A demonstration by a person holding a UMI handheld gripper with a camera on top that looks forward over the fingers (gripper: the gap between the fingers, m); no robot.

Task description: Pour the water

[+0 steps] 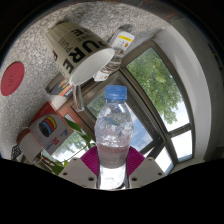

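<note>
Gripper point(113, 168) clamps water bottle point(114, 135); window point(160, 85) beyond.

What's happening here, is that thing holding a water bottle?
Yes. A hand-held gripper has its two pink-padded fingers closed on a clear plastic water bottle with a blue cap, which is still on. The view looks tilted. Beyond the bottle there is a white cup, a printed carton and a window. No water is pouring yet.
</note>
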